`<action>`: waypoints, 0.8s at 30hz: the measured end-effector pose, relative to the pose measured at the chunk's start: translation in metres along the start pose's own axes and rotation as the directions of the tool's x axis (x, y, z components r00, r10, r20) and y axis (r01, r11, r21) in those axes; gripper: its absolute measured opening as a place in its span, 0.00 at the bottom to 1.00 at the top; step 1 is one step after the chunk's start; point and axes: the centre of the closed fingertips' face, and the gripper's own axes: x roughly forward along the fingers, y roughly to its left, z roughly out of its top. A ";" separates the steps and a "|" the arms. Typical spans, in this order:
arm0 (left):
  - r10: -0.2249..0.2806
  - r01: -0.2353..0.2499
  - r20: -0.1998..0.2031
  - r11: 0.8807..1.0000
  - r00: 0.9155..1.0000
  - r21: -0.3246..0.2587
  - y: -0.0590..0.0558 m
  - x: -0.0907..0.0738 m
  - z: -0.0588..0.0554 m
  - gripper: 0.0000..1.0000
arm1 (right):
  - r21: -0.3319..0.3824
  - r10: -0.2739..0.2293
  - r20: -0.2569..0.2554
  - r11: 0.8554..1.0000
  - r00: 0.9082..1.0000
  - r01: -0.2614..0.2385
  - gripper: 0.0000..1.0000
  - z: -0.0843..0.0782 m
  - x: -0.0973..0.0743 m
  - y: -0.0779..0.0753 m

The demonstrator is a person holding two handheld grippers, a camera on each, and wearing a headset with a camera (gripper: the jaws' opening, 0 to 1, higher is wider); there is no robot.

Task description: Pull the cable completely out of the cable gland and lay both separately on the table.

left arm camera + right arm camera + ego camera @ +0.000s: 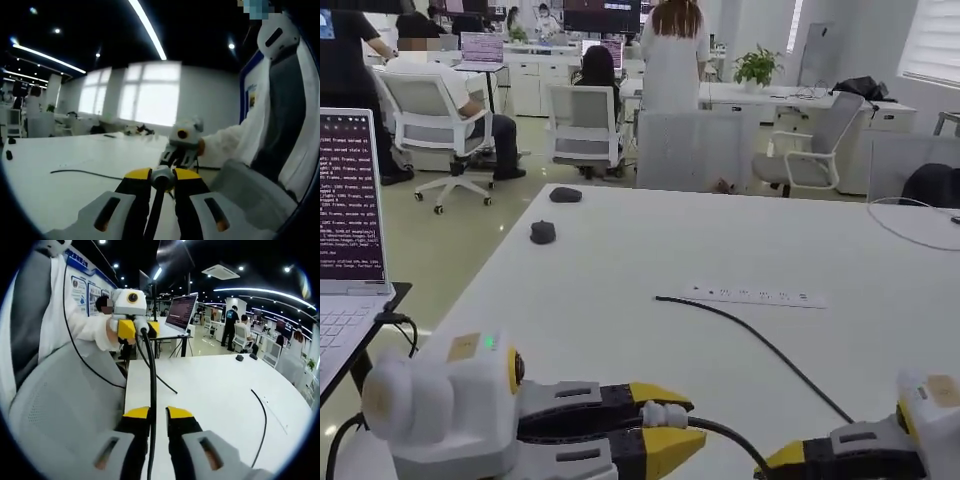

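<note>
L tool (685,421) grips gland (162,176), R tool (152,412) clamps cable (760,345) (at table (620,260) edge, open top beyond).

The head view looks forward and down across the white surface (600,290), the left gripper (670,418) and right gripper (780,460) close at its bottom edge. The two gripper views face each other at close range, both sharing the cable (151,370).
</note>
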 end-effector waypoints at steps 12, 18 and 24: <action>-0.022 0.022 -0.024 1.000 0.999 0.011 -0.005 0.004 -0.004 0.18 | -0.102 0.069 0.160 0.993 0.985 -0.053 0.12 0.079 0.004 0.015; -0.030 0.030 -0.014 0.999 0.999 0.010 -0.006 0.004 -0.003 0.18 | -0.123 0.091 0.144 0.990 0.985 -0.074 0.11 0.080 0.009 0.020; -0.032 0.033 -0.011 0.999 0.999 0.007 -0.007 0.004 -0.002 0.18 | -0.130 0.094 0.105 0.988 0.990 -0.080 0.08 0.071 0.011 0.021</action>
